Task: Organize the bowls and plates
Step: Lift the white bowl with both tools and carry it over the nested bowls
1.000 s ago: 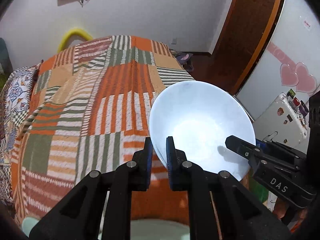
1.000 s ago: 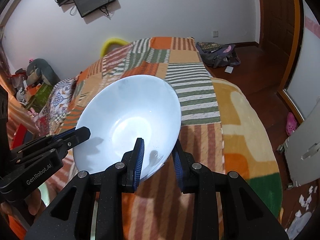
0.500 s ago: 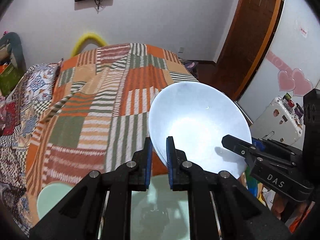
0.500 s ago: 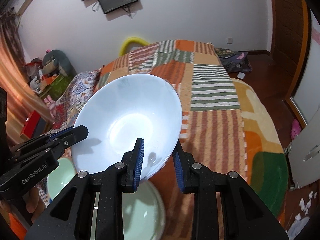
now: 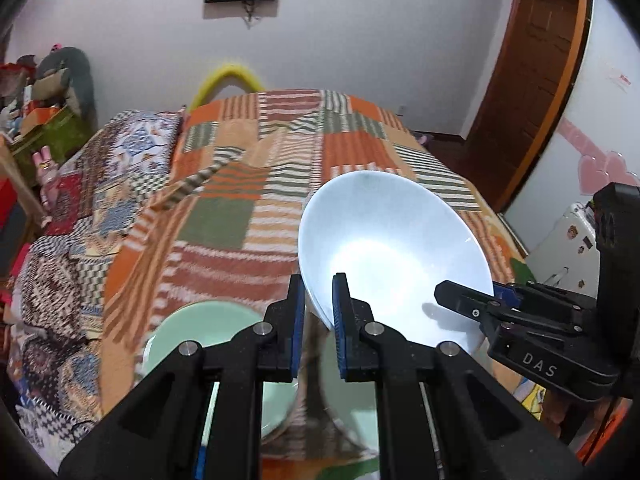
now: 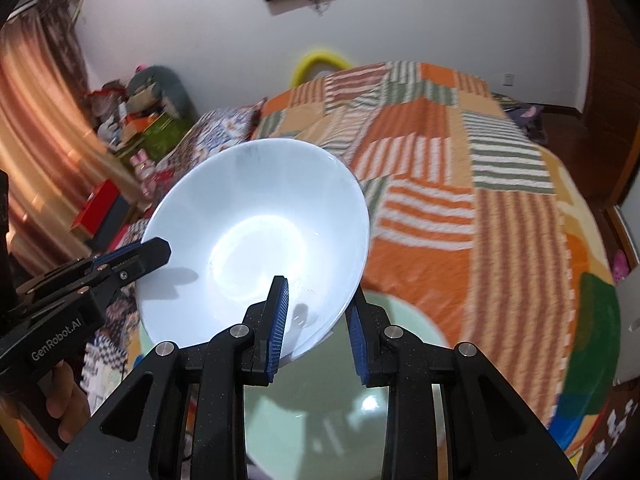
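Note:
A white bowl hangs tilted in the air over the bed, held from both sides. My left gripper is shut on its left rim, and its fingertip also shows in the right wrist view. On the opposite rim my right gripper is shut, with its fingertip showing in the left wrist view. Beneath the bowl lie pale green dishes: one plate to the left, and a larger dish straight below, partly hidden by the fingers.
A patchwork striped blanket covers the bed. Toys and boxes pile up at the left wall. A wooden door and a white appliance with stickers stand at the right. A person's hand holds the left gripper.
Both grippers have carried the white bowl back toward the near end of the bed. The pale green dishes have come into view beneath it. Both grips are unchanged.

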### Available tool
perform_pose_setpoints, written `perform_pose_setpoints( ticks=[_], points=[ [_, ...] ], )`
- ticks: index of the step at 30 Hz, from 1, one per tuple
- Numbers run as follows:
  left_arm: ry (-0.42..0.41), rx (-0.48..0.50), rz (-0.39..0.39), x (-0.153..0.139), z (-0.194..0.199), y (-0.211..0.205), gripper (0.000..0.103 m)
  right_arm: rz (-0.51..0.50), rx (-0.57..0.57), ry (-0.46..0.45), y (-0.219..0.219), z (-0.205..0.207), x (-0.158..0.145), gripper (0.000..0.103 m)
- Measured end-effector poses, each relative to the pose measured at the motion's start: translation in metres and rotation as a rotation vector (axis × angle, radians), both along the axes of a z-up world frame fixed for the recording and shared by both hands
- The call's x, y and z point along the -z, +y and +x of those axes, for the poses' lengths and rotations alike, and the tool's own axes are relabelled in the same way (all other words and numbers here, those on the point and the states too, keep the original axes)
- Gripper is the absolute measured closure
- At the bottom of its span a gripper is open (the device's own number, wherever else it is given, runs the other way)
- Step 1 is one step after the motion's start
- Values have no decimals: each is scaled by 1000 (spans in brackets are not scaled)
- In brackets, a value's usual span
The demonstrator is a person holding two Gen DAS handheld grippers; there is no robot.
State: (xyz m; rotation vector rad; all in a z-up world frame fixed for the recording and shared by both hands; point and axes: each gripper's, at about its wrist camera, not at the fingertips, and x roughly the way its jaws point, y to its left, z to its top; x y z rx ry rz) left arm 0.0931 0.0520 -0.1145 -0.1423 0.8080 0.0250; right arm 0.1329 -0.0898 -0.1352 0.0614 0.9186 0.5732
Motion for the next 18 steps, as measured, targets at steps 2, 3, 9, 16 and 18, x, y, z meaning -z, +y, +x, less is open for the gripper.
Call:
perform_pose_setpoints(
  ticks=[2, 3, 9, 16, 18],
  points=[
    [3, -19, 5, 3, -9, 10, 91, -6, -29, 3, 11, -5, 2, 77],
    [6, -33, 5, 4, -15, 16, 90, -9, -47, 5, 18, -7, 4, 77],
    [27, -96, -6, 15, -39, 47, 90, -31, -121, 7, 51, -19, 10, 77],
    [46, -150, -3, 29, -58, 72, 90, -65, -181, 15, 81, -31, 23, 77],
    [53, -163, -9, 33, -63, 77, 90, -73, -192, 20, 87, -35, 26, 77]
  ],
)
